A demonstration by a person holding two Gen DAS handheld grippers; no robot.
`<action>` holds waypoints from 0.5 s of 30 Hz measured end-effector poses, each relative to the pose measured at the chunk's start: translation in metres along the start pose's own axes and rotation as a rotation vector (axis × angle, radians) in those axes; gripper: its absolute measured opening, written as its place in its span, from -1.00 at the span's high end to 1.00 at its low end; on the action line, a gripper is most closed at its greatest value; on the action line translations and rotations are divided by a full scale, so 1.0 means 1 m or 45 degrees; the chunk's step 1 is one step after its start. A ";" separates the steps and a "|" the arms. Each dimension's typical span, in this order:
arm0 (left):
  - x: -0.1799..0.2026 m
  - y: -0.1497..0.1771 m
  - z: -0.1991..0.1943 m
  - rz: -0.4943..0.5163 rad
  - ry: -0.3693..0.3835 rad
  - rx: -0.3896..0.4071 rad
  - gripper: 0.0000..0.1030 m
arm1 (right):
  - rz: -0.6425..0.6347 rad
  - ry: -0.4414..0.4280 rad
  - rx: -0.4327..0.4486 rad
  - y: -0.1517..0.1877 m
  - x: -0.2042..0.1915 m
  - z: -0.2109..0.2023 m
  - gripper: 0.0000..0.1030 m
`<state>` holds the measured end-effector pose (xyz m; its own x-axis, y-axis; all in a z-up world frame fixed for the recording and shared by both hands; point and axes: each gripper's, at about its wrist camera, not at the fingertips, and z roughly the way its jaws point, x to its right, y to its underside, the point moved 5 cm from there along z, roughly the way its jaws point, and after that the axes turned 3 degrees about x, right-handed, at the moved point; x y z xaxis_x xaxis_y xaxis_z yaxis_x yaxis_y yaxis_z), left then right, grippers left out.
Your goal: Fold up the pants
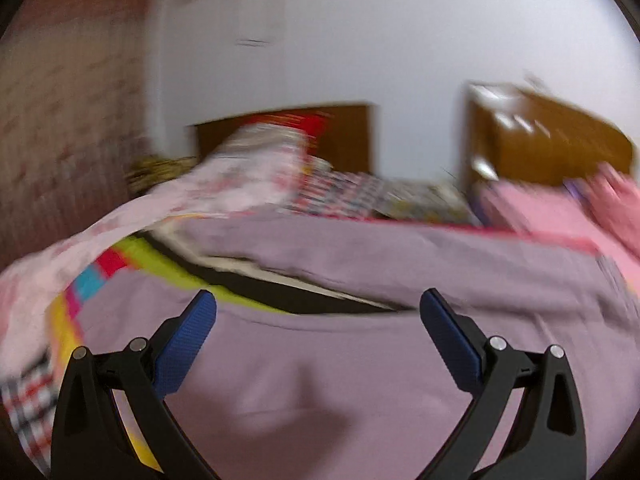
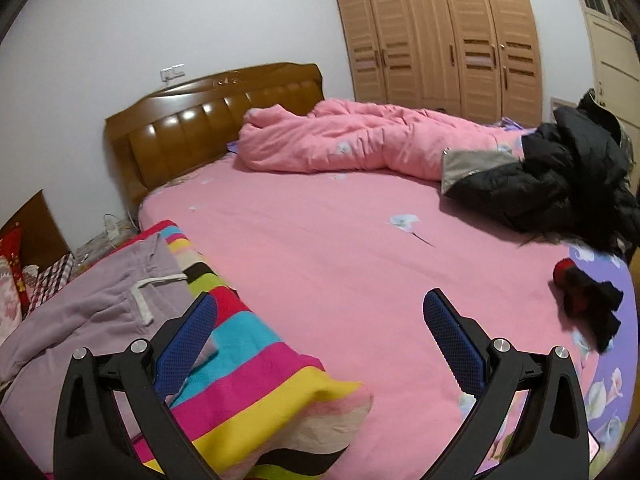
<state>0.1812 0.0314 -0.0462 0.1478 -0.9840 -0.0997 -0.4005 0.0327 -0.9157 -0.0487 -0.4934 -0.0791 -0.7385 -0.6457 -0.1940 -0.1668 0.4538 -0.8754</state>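
Left gripper: the left gripper (image 1: 318,304) is spread wide, its blue pads (image 1: 188,344) far apart with nothing between them; it hovers over the pants (image 1: 320,380), and contact with the cloth cannot be told because the view is blurred.
Right gripper: the right gripper (image 2: 320,308) is also spread wide and holds nothing; its left pad (image 2: 188,344) sits above the striped blanket (image 2: 256,368), its right pad above the pink sheet (image 2: 340,248).
Pants: lilac, spread across the striped blanket; in the left wrist view they fill the lower half, with one part running across toward 3 o'clock. In the right wrist view the pants (image 2: 100,304) lie at 9 o'clock, with a white drawstring (image 2: 146,296) on top.
Bed: the wooden headboard (image 2: 192,136) stands at 11 o'clock in the right wrist view.
Around: a crumpled pink quilt (image 2: 352,140) lies at 12 o'clock, a black jacket (image 2: 560,176) at 2 o'clock, a small red-and-black item (image 2: 588,300) at 3 o'clock, all well apart from the pants. A wardrobe (image 2: 440,36) stands behind the bed.
In the way: a pale pink floral cloth (image 1: 120,220) drapes at 10 o'clock in the left wrist view, beside the pants.
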 end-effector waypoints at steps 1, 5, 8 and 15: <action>0.019 0.001 0.004 0.076 0.077 -0.025 -0.97 | -0.051 -0.059 -0.008 -0.001 -0.012 0.003 -0.92; 0.066 -0.002 0.017 0.205 0.393 -0.098 -0.97 | -0.262 -0.357 -0.110 -0.005 -0.075 0.025 -0.92; 0.090 -0.012 0.037 0.239 0.610 -0.127 -0.97 | -0.428 -0.611 -0.234 -0.009 -0.141 0.062 -0.92; 0.118 -0.046 0.126 0.361 0.638 -0.317 -0.97 | -0.767 -0.969 -0.352 -0.027 -0.311 0.153 -0.92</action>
<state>0.3309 -0.0641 -0.0652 -0.4128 -0.9077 -0.0753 -0.5693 0.3217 -0.7565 0.2858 -0.3987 -0.0631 0.1157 -0.9909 -0.0686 -0.5920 -0.0133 -0.8059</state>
